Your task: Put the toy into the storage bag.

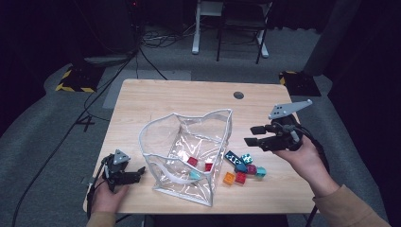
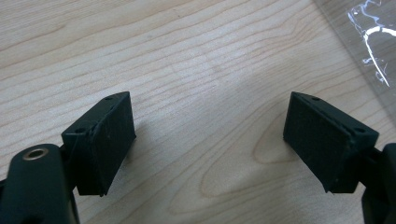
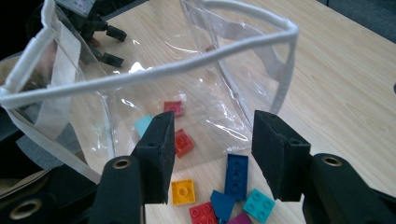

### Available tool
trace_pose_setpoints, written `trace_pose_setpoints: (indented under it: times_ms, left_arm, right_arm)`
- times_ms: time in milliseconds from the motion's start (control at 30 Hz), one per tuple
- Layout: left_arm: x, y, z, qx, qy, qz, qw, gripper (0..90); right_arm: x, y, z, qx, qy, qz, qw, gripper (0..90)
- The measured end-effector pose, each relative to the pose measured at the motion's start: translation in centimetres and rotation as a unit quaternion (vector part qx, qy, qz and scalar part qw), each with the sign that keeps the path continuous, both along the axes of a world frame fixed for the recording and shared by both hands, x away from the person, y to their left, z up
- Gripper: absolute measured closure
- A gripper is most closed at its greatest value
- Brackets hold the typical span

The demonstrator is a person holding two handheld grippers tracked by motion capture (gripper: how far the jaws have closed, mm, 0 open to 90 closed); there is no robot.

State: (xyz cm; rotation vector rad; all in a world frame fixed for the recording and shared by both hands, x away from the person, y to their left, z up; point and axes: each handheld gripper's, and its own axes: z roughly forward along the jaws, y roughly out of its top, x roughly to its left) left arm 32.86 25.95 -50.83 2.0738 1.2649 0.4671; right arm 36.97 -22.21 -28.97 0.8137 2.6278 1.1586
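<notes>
Right gripper (image 1: 257, 135) up beside the clear bag (image 1: 189, 156), jaws parted with nothing between them. Loose bricks (image 1: 243, 169) clustered on the table (image 1: 156, 99) just outside the bag's right wall, below and ahead of those jaws. Dark blue brick (image 3: 236, 176) lying lengthwise along the jaws' line. Left gripper (image 1: 137, 174) parked far side, released, empty. Right hand plainly nearer.
</notes>
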Motion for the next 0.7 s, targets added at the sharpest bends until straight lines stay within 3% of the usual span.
trace_pose_setpoints:
  times_ms: [367, 700]
  left_arm:
    - [0.1, 0.1, 0.0, -0.002, 0.0, 0.008, 1.0, 17.6]
    - [0.1, 0.1, 0.0, -0.002, 0.001, 0.011, 0.9999, 17.6]
  right_arm:
    - [-1.3, -3.8, -3.7, -0.006, -0.002, -0.046, 0.9989, 49.4]
    - [-2.3, -6.0, -8.5, -0.009, 0.023, -0.082, 0.9963, 49.3]
